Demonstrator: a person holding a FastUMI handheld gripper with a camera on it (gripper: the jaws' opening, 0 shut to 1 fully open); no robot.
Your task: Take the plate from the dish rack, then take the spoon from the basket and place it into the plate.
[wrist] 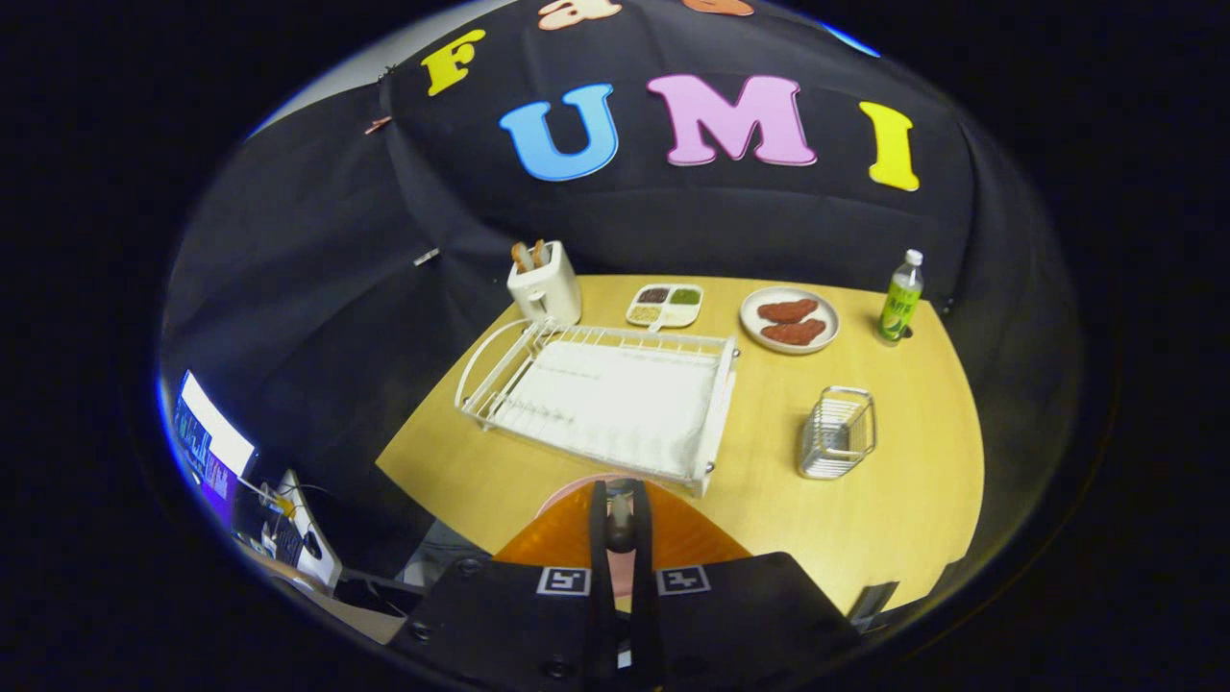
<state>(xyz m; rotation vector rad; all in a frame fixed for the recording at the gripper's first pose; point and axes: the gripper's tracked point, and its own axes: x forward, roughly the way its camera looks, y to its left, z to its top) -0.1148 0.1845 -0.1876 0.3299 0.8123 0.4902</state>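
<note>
My gripper (621, 524) is over the near edge of the wooden table, its fingers drawn close together on a slim grey spoon (620, 511) that stands between the tips. A pink plate (569, 498) lies on the table right under the fingers, mostly hidden by them, just in front of the white dish rack (596, 394). The rack holds no dishes. The small wire basket (836, 432) stands to the right of the rack and looks empty.
Behind the rack are a white toaster (545, 284) with bread, a small divided dish (665, 305) and a plate with meat pieces (789, 320). A green bottle (900, 298) stands at the far right. A lit screen (211, 447) sits below the table on the left.
</note>
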